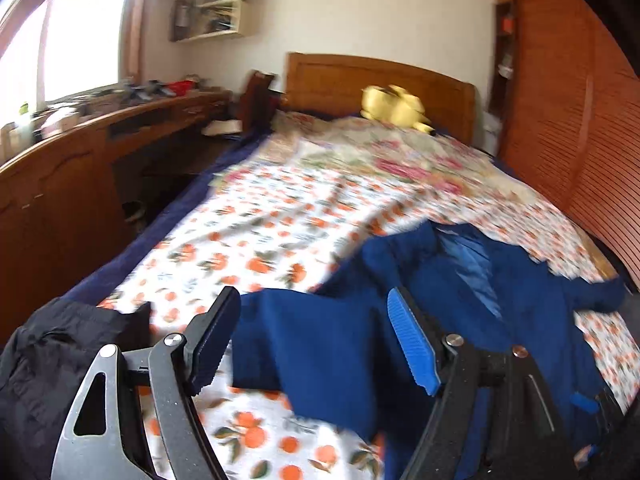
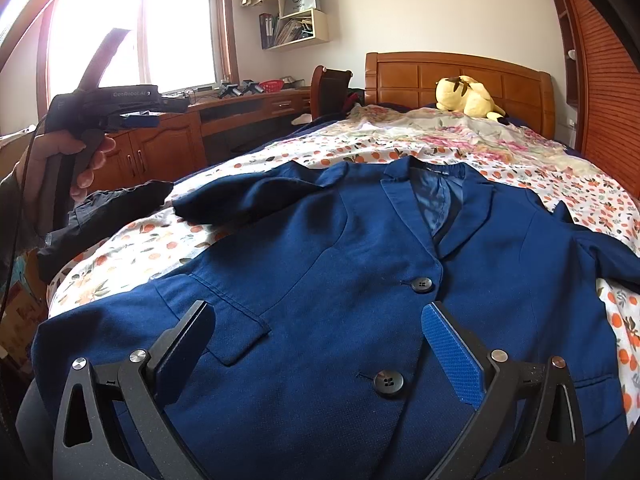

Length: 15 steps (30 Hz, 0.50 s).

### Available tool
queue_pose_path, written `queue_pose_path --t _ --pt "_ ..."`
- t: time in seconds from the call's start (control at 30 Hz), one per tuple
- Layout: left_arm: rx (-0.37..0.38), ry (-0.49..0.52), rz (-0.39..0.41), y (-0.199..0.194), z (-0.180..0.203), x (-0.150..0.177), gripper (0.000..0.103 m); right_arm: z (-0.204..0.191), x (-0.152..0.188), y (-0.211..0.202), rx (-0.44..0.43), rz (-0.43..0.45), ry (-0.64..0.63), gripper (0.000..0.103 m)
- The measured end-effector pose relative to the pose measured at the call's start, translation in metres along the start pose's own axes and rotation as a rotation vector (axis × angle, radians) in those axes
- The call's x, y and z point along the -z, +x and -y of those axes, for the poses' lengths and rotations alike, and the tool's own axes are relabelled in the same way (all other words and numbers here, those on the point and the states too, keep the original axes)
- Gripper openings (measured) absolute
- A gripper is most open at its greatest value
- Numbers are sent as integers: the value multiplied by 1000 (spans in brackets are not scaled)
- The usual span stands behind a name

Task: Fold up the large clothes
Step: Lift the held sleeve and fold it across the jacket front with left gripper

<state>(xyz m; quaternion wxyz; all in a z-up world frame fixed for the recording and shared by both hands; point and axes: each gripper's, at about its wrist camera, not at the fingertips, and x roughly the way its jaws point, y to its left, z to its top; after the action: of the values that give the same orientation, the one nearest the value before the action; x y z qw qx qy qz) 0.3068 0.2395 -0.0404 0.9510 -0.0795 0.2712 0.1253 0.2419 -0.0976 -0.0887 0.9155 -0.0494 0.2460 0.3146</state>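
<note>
Blue jacket (image 2: pixel 328 280) on floral bedspread (image 2: pixel 400 152) (wooden headboard (image 2: pixel 460 76)).

A home bedroom: a bed (image 2: pixel 460 148) with a floral, orange-print sheet and a wooden headboard (image 2: pixel 456 80) at 12 o'clock, a yellow plush toy (image 2: pixel 468 98) against it, a cluttered wooden desk (image 2: pixel 248 106) under the window (image 2: pixel 136 28) at 10 o'clock, wall shelves (image 2: pixel 296 16) at 11 o'clock.

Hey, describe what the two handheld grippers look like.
Both grippers, left and right, have black linkage arms with silver pivot bolts, one black pad and one ribbed blue pad. The left one's black body carries white GenRobot lettering, a cable trailing from its handle, and a dark sleeve behind.
</note>
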Motion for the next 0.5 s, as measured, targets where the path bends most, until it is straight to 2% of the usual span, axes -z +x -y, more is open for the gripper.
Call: queue_pose_path --t 0.2,0.33,0.5 --pt "-95 -6 -99 50 -30 20 77 -1 0 2 3 -2 -6 103" --pt "-117 -34 -190 87 -51 43 77 0 0 3 4 -6 -10 103" --pt "-133 -55 -248 114 -62 66 77 -1 0 2 3 -7 -11 103"
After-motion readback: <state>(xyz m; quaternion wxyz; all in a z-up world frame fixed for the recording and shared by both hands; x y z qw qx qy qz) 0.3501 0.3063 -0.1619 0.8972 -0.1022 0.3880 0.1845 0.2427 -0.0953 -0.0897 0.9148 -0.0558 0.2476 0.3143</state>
